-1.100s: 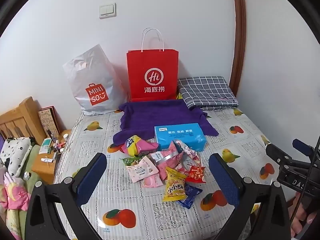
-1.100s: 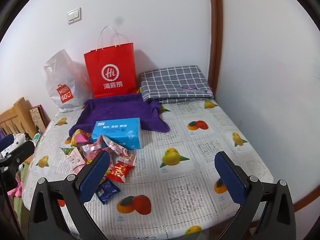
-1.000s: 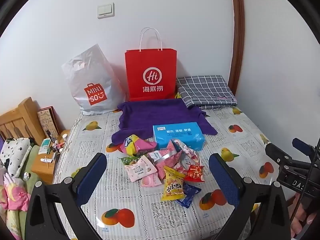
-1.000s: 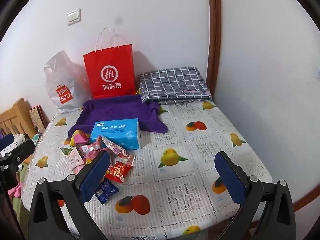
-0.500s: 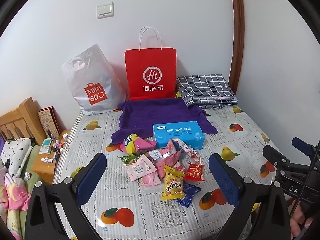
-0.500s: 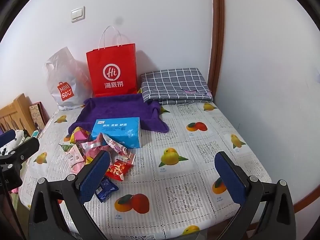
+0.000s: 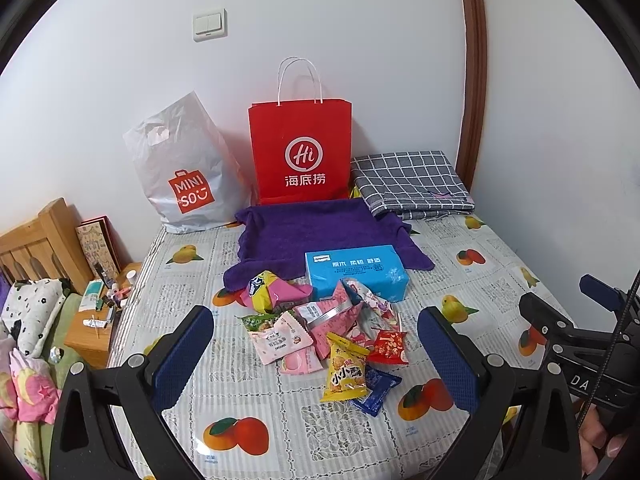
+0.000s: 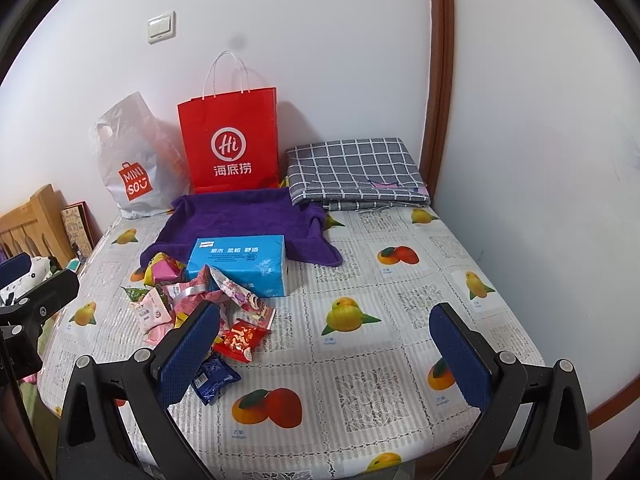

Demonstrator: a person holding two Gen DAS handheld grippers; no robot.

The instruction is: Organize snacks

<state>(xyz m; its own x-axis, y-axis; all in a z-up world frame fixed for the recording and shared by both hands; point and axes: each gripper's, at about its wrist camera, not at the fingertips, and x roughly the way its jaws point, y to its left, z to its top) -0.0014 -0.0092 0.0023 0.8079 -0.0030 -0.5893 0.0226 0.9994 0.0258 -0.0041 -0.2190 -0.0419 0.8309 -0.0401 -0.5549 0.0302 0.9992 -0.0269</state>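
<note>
A pile of several snack packets [image 7: 320, 328] lies on the table with the fruit-print cloth [image 7: 248, 420], in front of a blue tissue box [image 7: 356, 272]. A yellow packet [image 7: 346, 368], a red packet [image 7: 388, 346] and a dark blue packet [image 7: 376, 390] lie nearest. My left gripper [image 7: 316, 354] is open and empty, held above the near side of the pile. My right gripper [image 8: 332, 344] is open and empty to the right of the pile [image 8: 208, 304], over bare cloth. Its left finger [image 8: 188, 354] hides part of the pile.
A purple towel [image 7: 320, 232] lies behind the tissue box. A red paper bag [image 7: 300, 152] and a white plastic bag [image 7: 180, 172] stand against the wall. A folded grey checked cloth [image 7: 412, 180] lies at the back right. A wooden bed frame [image 7: 36, 240] is left.
Both grippers have shifted slightly, so the view of the table has drifted a little. Both stay open. Nothing on the table has moved.
</note>
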